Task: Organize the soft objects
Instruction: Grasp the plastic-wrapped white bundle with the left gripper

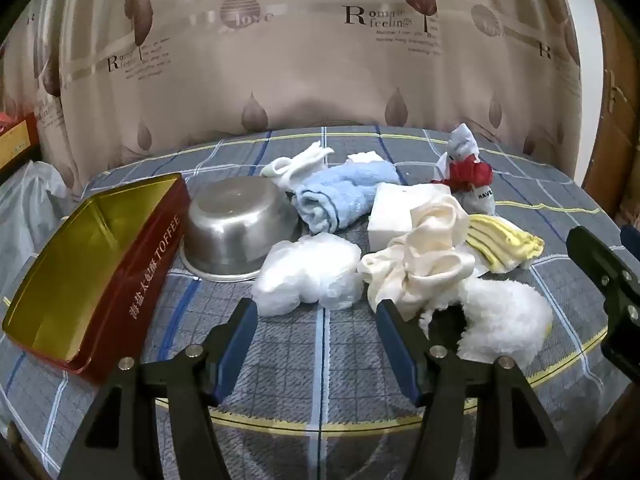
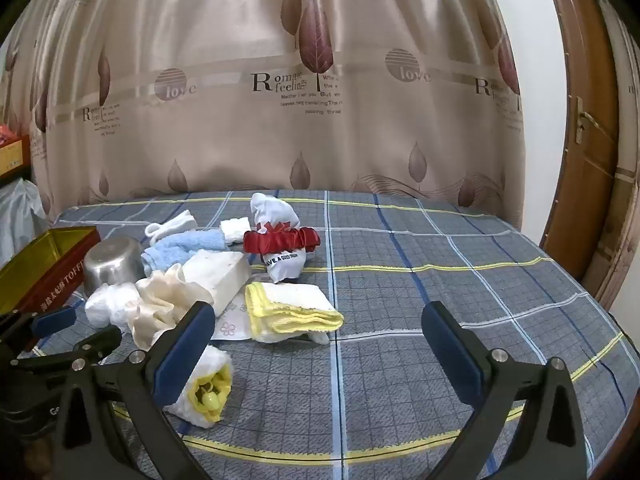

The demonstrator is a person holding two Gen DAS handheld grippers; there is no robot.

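Soft items sit clustered on the plaid tablecloth (image 2: 440, 280) — blue towel (image 1: 340, 196), white foam block (image 1: 394, 216), cream satin cloth (image 1: 424, 256), yellow-edged cloth (image 2: 292, 308), crumpled white plastic (image 1: 308, 276), fluffy white piece (image 1: 504, 316), and a white bag with a red scrunchie (image 2: 282, 240) round it. Red toffee tin (image 1: 92, 264) lies empty at left, touching an upturned steel bowl (image 1: 236, 232). Left gripper (image 1: 316, 312) has jaws wide apart, nothing between them, just short of the plastic. Right gripper (image 2: 320, 320) likewise spread — empty, over bare cloth.
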